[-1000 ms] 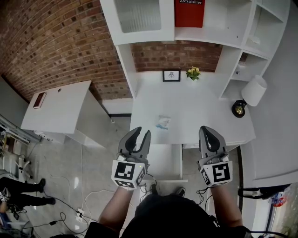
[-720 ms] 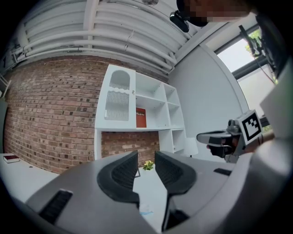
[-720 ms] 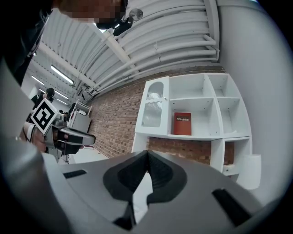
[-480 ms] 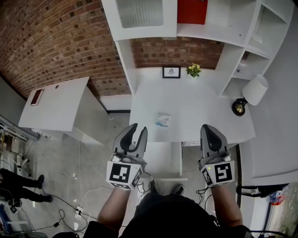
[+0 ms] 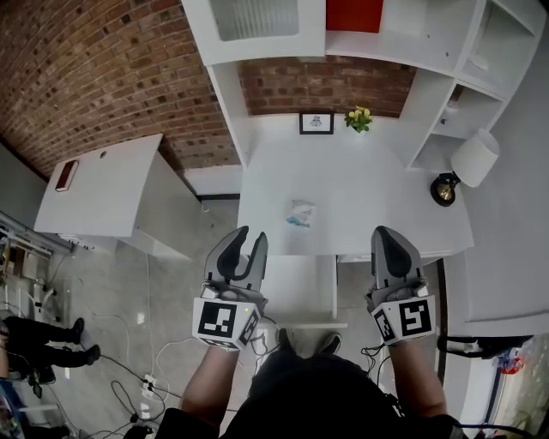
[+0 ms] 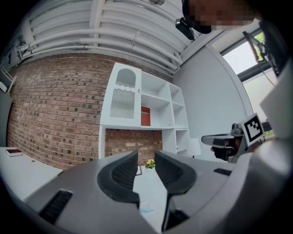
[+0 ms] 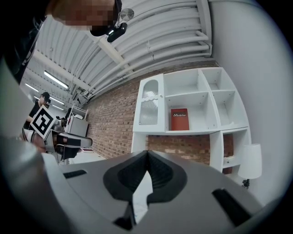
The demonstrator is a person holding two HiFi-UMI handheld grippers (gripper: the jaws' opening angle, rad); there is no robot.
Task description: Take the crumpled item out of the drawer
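A crumpled whitish item with a blue patch [image 5: 300, 213] lies on top of the white desk [image 5: 369, 197], near its front edge; it also shows low between the jaws in the left gripper view as the crumpled item [image 6: 145, 211]. Below the desk's front edge a white drawer [image 5: 335, 291] stands pulled out. My left gripper [image 5: 248, 237] is held level in front of the desk, left of the drawer, open with nothing between its fingers [image 6: 123, 171]. My right gripper [image 5: 384, 233] hovers right of the drawer, shut and empty, its jaws [image 7: 147, 157] pressed together.
At the back of the desk stand a small picture frame [image 5: 316, 123] and yellow flowers [image 5: 358, 118]. A white lamp [image 5: 470, 161] sits at the right. White shelves hold a red book [image 5: 353, 15]. A low white side table [image 5: 103, 201] stands at the left; cables cross the floor.
My left gripper has drifted slightly to the left in the head view. The right gripper has kept still. The crumpled item has stayed on the desk.
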